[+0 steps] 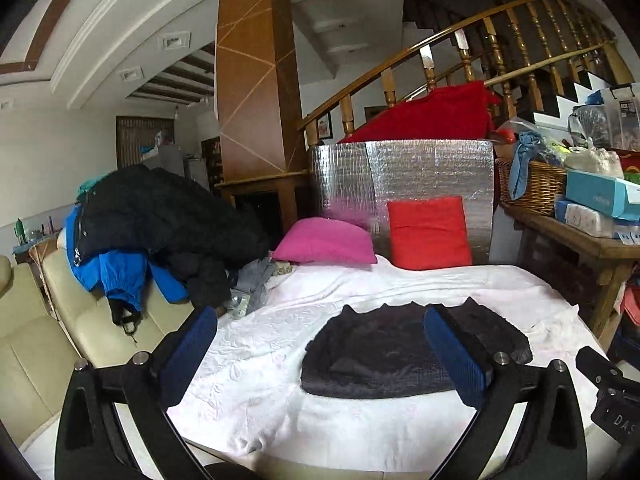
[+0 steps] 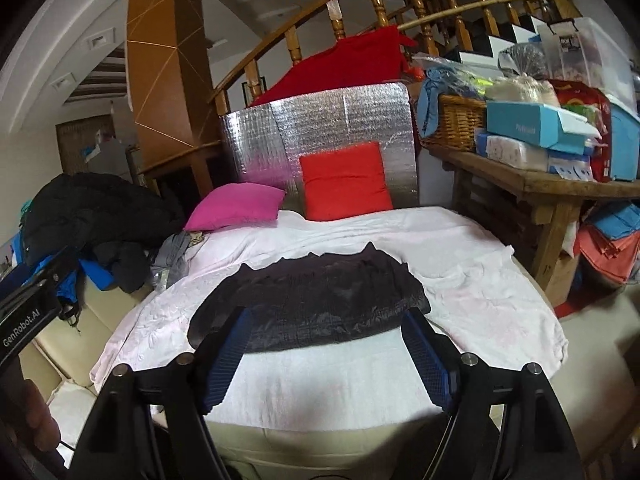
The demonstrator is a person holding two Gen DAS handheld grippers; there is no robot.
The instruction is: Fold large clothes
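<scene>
- Left wrist view: my left gripper (image 1: 320, 354) has its jaws spread wide with nothing between the pads, just hanging above the white sheet (image 1: 256, 364).
- The dark garment (image 1: 384, 354) lies folded flat on the sheet, in the middle of it, apart from the gripper.
- Past the sheet's far edge there's a pink pillow (image 1: 326, 242) and a red cushion (image 1: 428, 232) leaning on a silver foil panel (image 1: 400, 168).
- Off the sheet's left side, a pile of black and blue jackets (image 1: 160, 224) sits on a cream sofa (image 1: 52, 340).
- The right gripper's body pokes in at the lower right edge.
- Right wrist view: my right gripper (image 2: 326, 354) is open too, a bit less wide, pads empty, above the sheet's near edge (image 2: 320, 392).
- The garment (image 2: 316, 296) sits just beyond the fingertips, centred on the sheet.
- A wooden table (image 2: 560, 192) loaded with boxes stands off the sheet's right side.
</scene>
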